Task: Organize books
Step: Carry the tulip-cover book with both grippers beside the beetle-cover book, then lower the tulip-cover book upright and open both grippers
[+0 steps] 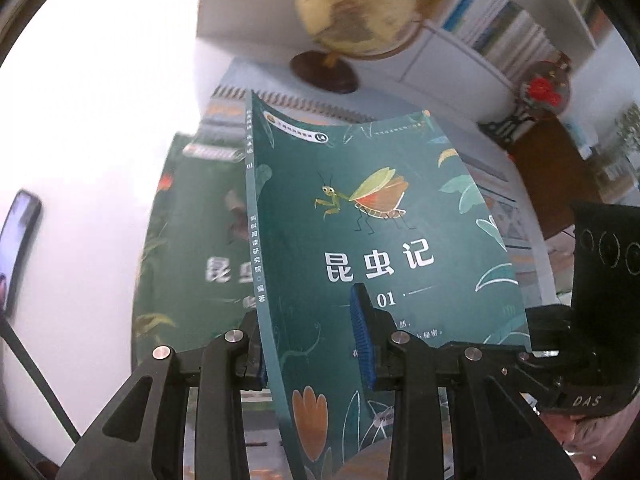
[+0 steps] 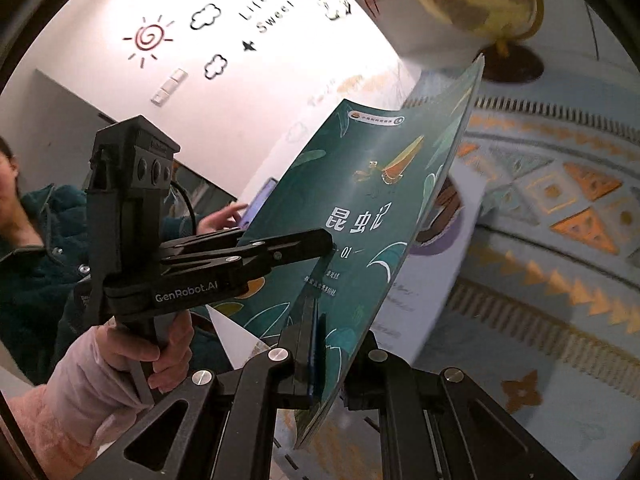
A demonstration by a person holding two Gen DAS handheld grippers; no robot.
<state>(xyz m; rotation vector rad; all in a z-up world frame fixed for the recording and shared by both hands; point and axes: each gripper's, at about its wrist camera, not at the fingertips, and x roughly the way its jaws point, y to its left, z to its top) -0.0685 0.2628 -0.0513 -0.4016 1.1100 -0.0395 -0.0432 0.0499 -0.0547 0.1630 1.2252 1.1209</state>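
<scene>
Book (image 1: 380, 240) first: I read 昆虫记 and "01" in white on its dark green cover, under a drawing of a mantis, and it hangs in the air, bowed, gripped by both my grippers at its lower end. My left gripper (image 1: 316, 344) is clamped on it near the spine, one blue ribbed pad (image 1: 360, 336) flat on the cover and the other behind. My right gripper (image 2: 320, 356) pinches the thin lower edge, jaws nearly together with the cover between them. Through the right wrist camera I read "GenRobot.AI" on the body of the left tool, held by a hand (image 2: 160, 344) in a pale pink sleeve; the left wrist camera shows "DAS" on the right tool instead. Below lies a pale blue tablecloth (image 2: 560, 184) with orange triangle patterns, and a globe (image 1: 356, 8) on a dark round base stands on it. Only the left view shows a second green book (image 1: 192, 248) lying blurred beneath, and white shelves (image 1: 500, 32) of books. Only the right view shows the wall drawing (image 2: 150, 38) of a sun and clouds with "Sweet", and a person in a dark green jacket (image 2: 36, 248).
</scene>
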